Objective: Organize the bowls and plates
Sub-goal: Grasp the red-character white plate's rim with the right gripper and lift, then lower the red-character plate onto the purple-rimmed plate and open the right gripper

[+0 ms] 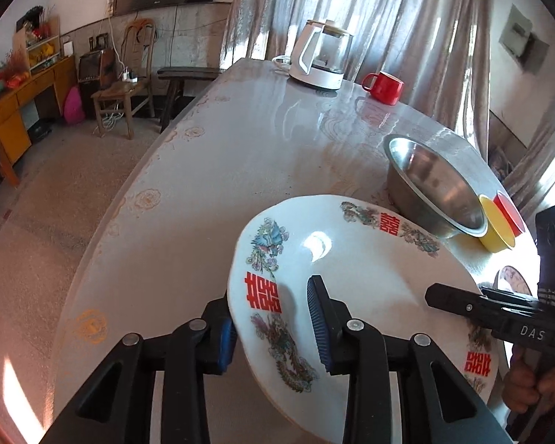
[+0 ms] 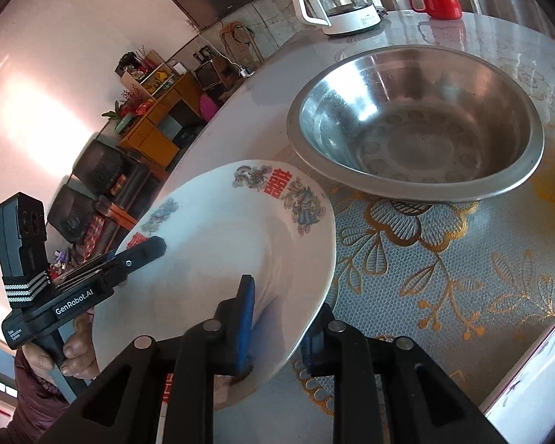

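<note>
A white plate with red characters and dragon prints [image 1: 362, 277] is held tilted above the round table [image 1: 240, 170]. My left gripper [image 1: 273, 327] straddles its left rim, one blue pad above and one below. My right gripper [image 2: 277, 327] straddles the opposite rim of the same plate [image 2: 222, 244] and shows in the left wrist view [image 1: 462, 301]. The left gripper shows in the right wrist view [image 2: 144, 251]. A steel bowl [image 2: 414, 125] stands just beyond the plate. A yellow bowl [image 1: 494, 231] with a red one [image 1: 510, 212] inside sits right of it.
A white kettle [image 1: 320, 59] and a red mug [image 1: 384, 87] stand at the table's far side. Another white plate [image 2: 536, 384] lies at the near right on a floral mat [image 2: 444, 270]. A chair [image 1: 122, 85] and a wooden cabinet [image 1: 26, 96] stand beyond the table.
</note>
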Demonstrator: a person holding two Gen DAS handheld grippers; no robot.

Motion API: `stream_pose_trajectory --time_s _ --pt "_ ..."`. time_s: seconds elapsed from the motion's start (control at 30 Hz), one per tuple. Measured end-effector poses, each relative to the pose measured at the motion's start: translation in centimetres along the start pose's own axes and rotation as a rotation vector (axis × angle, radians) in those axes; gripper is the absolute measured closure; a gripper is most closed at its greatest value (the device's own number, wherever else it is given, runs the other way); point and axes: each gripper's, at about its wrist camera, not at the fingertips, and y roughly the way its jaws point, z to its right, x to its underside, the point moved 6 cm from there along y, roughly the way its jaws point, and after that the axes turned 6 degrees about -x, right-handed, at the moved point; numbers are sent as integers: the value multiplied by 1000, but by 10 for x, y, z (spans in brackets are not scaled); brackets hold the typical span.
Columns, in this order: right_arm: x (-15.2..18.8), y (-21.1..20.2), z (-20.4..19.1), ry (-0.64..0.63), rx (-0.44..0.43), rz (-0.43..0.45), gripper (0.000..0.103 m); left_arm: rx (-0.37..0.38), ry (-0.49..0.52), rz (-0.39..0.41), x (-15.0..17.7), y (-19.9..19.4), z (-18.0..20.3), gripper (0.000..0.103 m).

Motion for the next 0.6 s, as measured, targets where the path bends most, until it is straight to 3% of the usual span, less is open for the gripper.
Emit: stream_pose_trajectory --time_s 0.37,0.6 --pt "19 -32 -8 -34 -12 55 80 18 25 71 12 -39 16 68" --pt "29 -75 -10 -35 -13 130 80 61 75 134 25 -74 54 68"
